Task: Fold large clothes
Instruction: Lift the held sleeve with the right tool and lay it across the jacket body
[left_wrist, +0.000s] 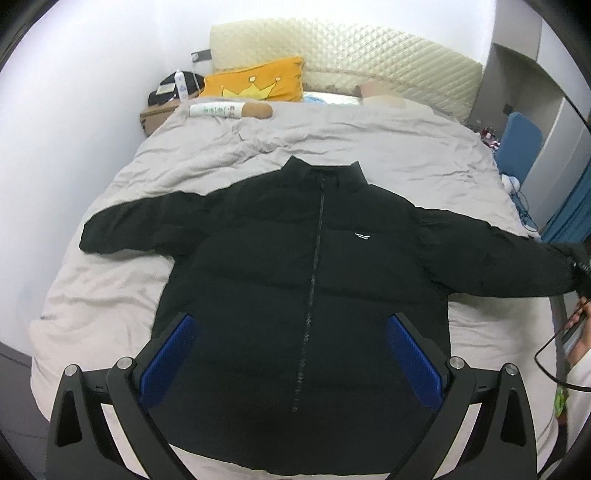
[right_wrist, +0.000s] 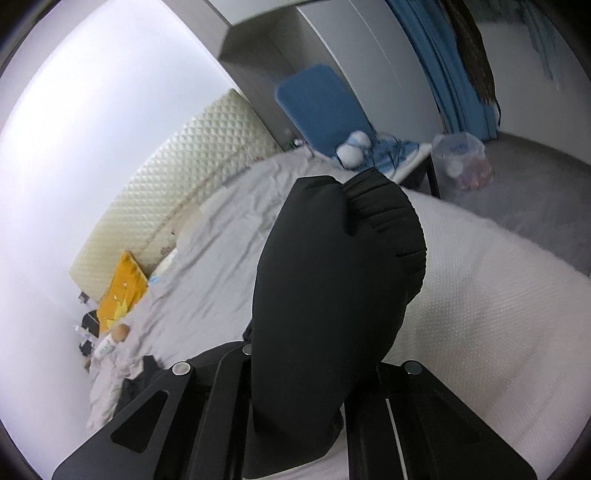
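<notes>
Jacket (left_wrist: 295, 280) flat on bed (left_wrist: 110, 295); left gripper (left_wrist: 291, 354) jaws wide above hem; right gripper (right_wrist: 314, 387) jaws clamping sleeve cuff (right_wrist: 384, 210)

An orange crown pillow (left_wrist: 255, 83) leans against the quilted headboard (left_wrist: 369, 51).

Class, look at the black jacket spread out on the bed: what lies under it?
Under the black jacket lies the wrinkled grey bedcover, showing all round it. Whatever lies beneath the jacket's middle is covered. The right hand-held gripper holds one sleeve.
</notes>
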